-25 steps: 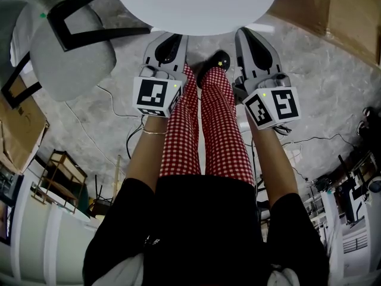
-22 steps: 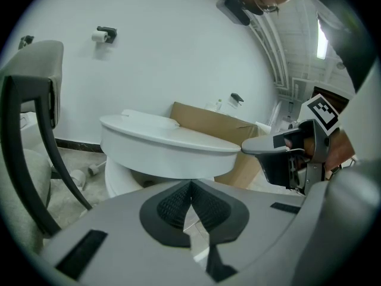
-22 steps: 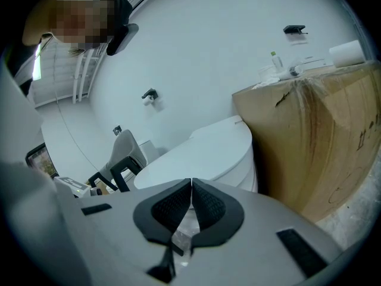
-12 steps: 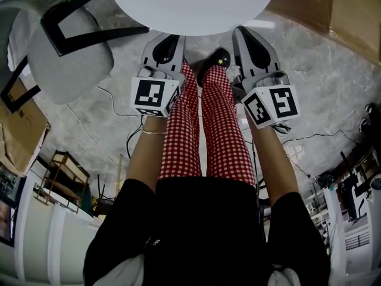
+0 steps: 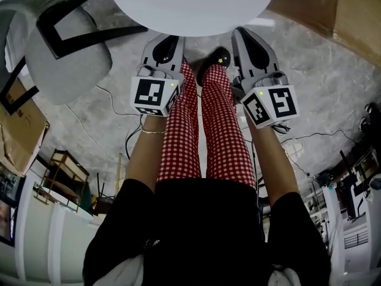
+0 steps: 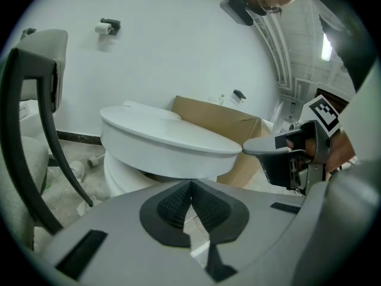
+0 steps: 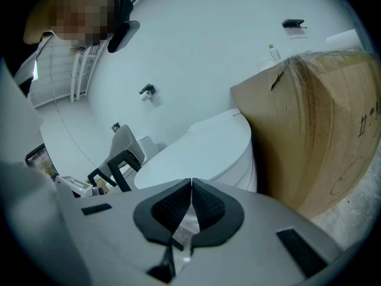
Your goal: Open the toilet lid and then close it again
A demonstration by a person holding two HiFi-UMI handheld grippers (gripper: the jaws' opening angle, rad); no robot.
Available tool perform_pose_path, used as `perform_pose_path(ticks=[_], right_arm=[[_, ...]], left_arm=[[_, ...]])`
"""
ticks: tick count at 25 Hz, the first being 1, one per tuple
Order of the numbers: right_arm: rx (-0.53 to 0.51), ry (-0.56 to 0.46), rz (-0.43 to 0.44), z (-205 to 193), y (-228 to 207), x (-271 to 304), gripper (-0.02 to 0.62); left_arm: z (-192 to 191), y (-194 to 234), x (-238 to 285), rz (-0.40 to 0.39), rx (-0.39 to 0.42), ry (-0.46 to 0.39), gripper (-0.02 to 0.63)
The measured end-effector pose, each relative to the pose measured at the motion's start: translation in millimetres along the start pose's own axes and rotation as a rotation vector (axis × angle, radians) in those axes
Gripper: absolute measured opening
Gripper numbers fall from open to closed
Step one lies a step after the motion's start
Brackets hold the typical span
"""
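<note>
Hardly anything moved: the left gripper (image 5: 168, 39) and right gripper (image 5: 246, 34) crept a tiny bit left, jaws pressed together, holding nothing. The toilet lid (image 5: 190, 5) lay down just ahead. It looked hard, smooth, slippery, probably light; lifting under its front edge seemed best

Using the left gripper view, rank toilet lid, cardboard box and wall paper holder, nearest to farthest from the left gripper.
1. toilet lid, straight ahead.
2. cardboard box, behind it, right.
3. paper holder, high up, left.
</note>
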State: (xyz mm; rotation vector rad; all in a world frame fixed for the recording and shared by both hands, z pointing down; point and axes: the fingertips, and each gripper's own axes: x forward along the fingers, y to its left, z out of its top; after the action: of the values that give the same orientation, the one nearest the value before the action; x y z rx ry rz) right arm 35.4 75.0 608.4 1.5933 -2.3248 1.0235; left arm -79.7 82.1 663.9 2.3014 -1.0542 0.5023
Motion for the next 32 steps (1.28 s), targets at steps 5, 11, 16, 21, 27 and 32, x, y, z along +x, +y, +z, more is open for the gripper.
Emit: perform_pose_path(ticks=[5, 11, 16, 21, 27, 32], right_arm=[[0.012, 0.003, 0.000, -6.2, -2.5, 1.3, 0.025], [0.015, 0.005, 0.005, -11.6, -4.7, 2.1, 0.023], [0.023, 0.006, 0.004, -16.4, -6.0, 5.3, 0.023], [0.030, 0.006, -0.002, -18.5, -8.6, 4.5, 0.023], [0.033, 0.009, -0.006, -21.3, -10.9, 6.0, 0.023], [0.040, 0.012, -0.015, -25.3, -11.9, 8.2, 0.023]], left_arm=[[-6.5, 1.0, 2.5, -0.001, -0.008, 0.006, 0.003], [-12.3, 0.5, 5.3, -0.002, -0.019, 0.018, 0.003], [-17.4, 2.6, 7.7, -0.002, -0.022, 0.026, 0.003], [-20.4, 1.0, 9.7, -0.003, -0.041, 0.032, 0.003], [-23.6, 1.2, 12.0, -0.002, -0.051, 0.037, 0.003], [-27.6, 3.3, 13.7, -0.007, -0.052, 0.045, 0.003]])
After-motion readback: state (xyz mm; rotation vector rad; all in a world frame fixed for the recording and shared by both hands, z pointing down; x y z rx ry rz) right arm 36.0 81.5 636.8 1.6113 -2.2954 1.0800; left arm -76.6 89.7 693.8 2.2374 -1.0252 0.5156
